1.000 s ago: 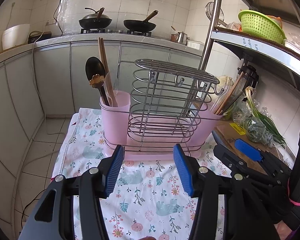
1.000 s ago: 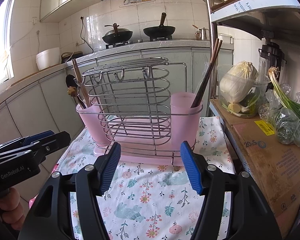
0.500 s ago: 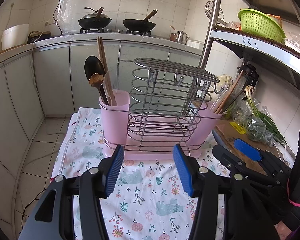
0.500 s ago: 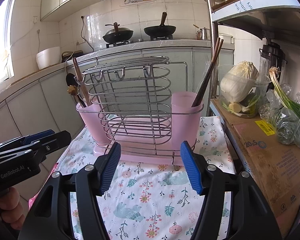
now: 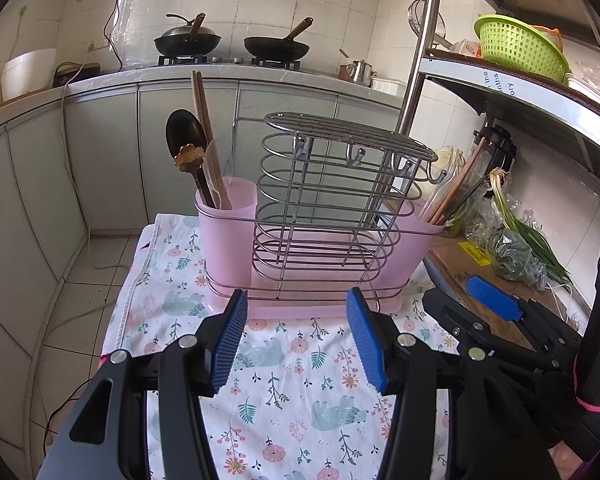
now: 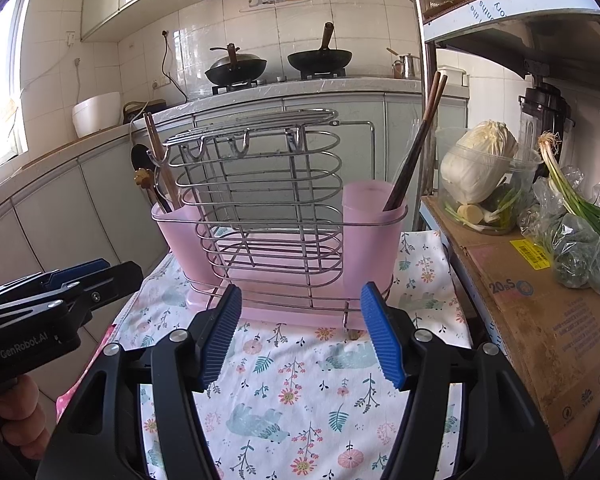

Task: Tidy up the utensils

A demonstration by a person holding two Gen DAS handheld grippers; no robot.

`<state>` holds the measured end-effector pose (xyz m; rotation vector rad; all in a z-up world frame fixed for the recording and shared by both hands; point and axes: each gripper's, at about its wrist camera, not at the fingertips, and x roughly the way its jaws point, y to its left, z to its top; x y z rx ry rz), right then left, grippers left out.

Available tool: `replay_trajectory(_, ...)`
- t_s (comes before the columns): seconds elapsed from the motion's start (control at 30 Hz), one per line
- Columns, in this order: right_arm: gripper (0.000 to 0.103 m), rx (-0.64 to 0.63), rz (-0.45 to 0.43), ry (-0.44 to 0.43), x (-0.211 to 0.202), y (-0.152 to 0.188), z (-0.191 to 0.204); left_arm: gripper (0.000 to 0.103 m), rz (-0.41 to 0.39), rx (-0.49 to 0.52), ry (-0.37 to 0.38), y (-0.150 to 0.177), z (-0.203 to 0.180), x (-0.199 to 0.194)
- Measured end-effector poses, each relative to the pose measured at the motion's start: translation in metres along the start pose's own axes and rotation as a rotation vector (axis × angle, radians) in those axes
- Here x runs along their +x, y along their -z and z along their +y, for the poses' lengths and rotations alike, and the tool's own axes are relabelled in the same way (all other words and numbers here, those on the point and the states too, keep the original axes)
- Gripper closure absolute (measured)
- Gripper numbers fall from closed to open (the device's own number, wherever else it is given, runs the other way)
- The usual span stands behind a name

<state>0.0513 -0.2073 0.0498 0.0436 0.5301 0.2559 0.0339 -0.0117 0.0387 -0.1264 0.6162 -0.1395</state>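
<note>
A wire utensil rack with a pink tray and two pink cups stands on a floral cloth. The left cup holds a dark spoon, a flower-topped utensil and wooden chopsticks. Brown chopsticks lean in the right cup. My left gripper is open and empty just in front of the rack. My right gripper is open too, nothing between its fingers. Each gripper shows in the other's view, low at the side.
A cardboard box with bagged greens and a tub of cabbage lies right of the cloth. A metal shelf post rises behind the rack. Cabinets and a stove with two woks stand behind. A hand grips the left tool.
Almost nothing differs; both grippers stay open and hold their place in front of the rack, with only a slight shift of view.
</note>
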Motion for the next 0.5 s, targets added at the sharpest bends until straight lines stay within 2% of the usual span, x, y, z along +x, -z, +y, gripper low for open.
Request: replay_trajectory(0.5, 0.04, -0.001, 0.0, 0.0, 0.001, 0.0009, -0.0008, 0.052, 0.005, 0.001, 0.002, 0.0019, 0.0039, 0.0014)
